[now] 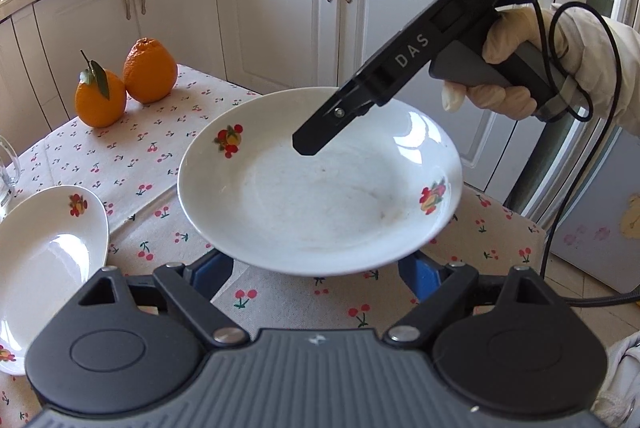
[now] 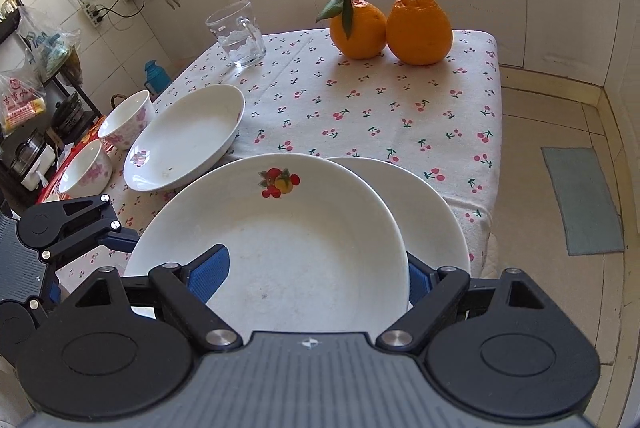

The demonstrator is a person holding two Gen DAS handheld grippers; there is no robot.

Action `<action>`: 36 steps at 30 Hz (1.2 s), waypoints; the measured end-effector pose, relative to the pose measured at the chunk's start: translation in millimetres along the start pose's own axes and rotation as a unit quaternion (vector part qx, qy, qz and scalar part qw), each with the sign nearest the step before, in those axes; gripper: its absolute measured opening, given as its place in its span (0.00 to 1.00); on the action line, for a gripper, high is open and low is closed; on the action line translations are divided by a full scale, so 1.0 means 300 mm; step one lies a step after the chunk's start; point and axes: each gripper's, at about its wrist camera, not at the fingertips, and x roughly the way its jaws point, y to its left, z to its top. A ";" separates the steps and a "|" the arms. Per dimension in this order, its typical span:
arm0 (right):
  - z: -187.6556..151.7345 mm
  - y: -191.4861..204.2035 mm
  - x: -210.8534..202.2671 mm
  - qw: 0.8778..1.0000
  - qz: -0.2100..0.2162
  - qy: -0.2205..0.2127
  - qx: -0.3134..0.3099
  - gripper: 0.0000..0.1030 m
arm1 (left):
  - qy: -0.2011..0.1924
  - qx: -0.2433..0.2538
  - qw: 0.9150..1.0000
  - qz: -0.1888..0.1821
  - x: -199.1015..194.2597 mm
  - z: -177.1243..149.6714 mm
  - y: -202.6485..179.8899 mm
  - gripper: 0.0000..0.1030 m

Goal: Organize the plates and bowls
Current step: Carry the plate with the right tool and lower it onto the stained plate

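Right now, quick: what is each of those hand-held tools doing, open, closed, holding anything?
Left tool: open, pads wide apart beneath the near rim of the fruit-print plate.
Right tool: open, one pad over that plate, one outside its rim.

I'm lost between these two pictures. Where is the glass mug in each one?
Left wrist view: the mug is only a sliver with its handle, cut off at the far left edge, above the side plate.
Right wrist view: the mug stands whole at upper left of centre on the tablecloth.
Shared landmark: the two oranges at the table's far end.
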 end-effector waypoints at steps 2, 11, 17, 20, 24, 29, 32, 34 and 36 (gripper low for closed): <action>-0.002 -0.014 0.006 1.000 0.001 -0.001 0.005 0.89 | 0.000 0.000 1.000 0.001 0.005 0.003 0.001 0.87; -0.016 -0.050 0.017 1.000 -0.003 0.000 0.015 0.89 | 0.003 0.002 1.000 0.002 0.026 0.014 0.008 0.87; -0.027 -0.066 0.016 1.000 -0.007 -0.001 0.023 0.89 | 0.003 0.006 1.000 0.001 0.046 0.018 0.018 0.87; -0.032 -0.067 0.010 1.000 -0.010 -0.002 0.025 0.89 | 0.003 0.004 1.000 0.000 0.053 0.019 0.023 0.87; -0.039 -0.068 -0.003 1.000 -0.013 -0.004 0.028 0.89 | 0.002 0.003 1.000 -0.001 0.054 0.016 0.027 0.87; -0.046 -0.061 -0.020 0.999 -0.017 -0.007 0.031 0.89 | 0.002 0.001 1.000 -0.002 0.057 0.015 0.031 0.87; -0.054 -0.056 -0.033 0.999 -0.020 -0.009 0.033 0.89 | -0.001 -0.002 1.000 -0.003 0.054 0.013 0.035 0.88; -0.060 -0.052 -0.043 0.999 -0.022 -0.012 0.034 0.89 | -0.004 0.001 1.000 0.000 0.051 0.012 0.031 0.88; -0.062 -0.045 -0.054 0.999 -0.026 -0.014 0.036 0.89 | -0.006 0.004 1.000 0.001 0.051 0.010 0.027 0.88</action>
